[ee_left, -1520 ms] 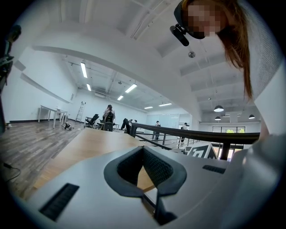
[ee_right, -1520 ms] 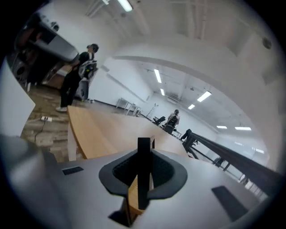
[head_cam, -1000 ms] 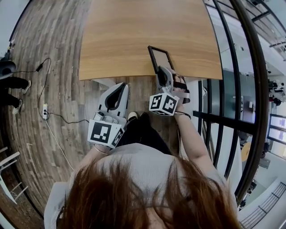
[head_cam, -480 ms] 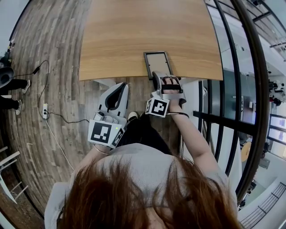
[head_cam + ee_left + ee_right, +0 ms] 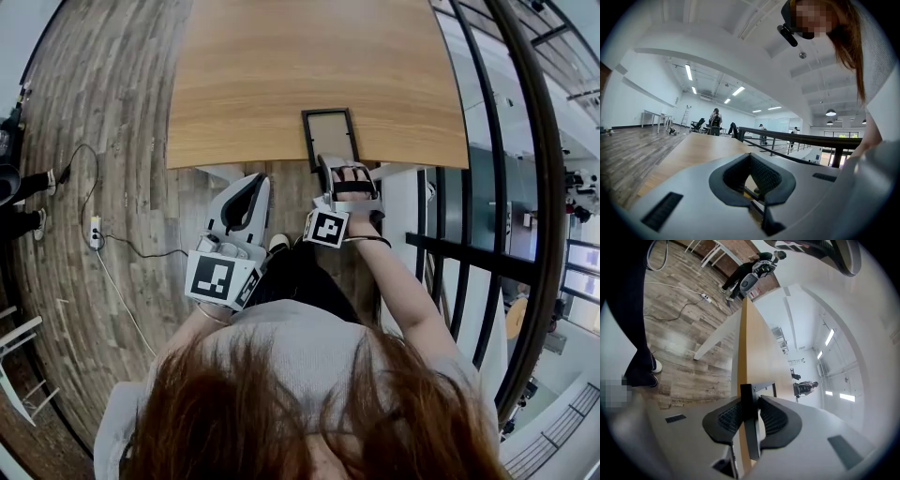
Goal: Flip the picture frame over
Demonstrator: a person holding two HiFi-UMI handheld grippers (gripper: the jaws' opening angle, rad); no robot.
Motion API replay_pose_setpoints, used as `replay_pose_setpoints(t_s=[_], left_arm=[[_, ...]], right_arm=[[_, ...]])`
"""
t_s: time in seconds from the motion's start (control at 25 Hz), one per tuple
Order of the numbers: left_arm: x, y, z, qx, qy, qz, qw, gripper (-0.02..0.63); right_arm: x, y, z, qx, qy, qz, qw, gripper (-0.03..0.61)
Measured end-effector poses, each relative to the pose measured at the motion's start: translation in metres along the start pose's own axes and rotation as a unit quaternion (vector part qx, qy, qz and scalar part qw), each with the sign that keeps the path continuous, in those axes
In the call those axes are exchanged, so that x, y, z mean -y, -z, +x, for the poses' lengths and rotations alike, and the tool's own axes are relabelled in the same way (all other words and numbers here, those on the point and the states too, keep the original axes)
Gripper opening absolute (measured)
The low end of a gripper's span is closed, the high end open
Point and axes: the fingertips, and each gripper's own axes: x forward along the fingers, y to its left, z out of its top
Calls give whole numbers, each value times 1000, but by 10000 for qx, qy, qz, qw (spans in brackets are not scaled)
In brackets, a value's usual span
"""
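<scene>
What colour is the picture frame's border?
Black. The picture frame lies on the table and shows best in the head view.

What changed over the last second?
The frame, held tilted up a second ago, has come down with the right gripper and now lies flat on the table at its near edge. The right jaws stay clamped on the frame's near edge; nothing was let go. The left gripper stayed put in front of the table, empty.

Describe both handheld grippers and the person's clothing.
Both the left gripper and right gripper have smooth light-grey shells, with jaws lined by black textured pads. Each carries a white cube printed with black square markers. A black strap crosses the right hand. The person wears a grey top.
</scene>
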Motion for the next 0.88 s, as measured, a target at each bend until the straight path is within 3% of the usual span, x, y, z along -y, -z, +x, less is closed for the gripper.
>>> replay_pose_setpoints(t_s=[0.4, 0.56, 0.64, 0.76, 0.88], left_arm=[[0, 3, -2, -61, -18, 6, 10000, 6], [2, 3, -2, -81, 12, 34, 10000, 6], [1, 3, -1, -96, 17, 46, 9999, 6], [0, 4, -2, -115, -21, 33, 9999, 6], [-1, 5, -2, -115, -31, 38, 9999, 6]], right_arm=[[-10, 0, 7, -37, 266, -105, 9996, 89], [-8, 0, 5, 20, 203, 140, 9997, 97], [-5, -1, 5, 61, 177, 311, 9993, 145], [-4, -3, 7, 115, 84, 536, 9985, 268], [-1, -1, 9, 102, 21, 737, 9972, 301]])
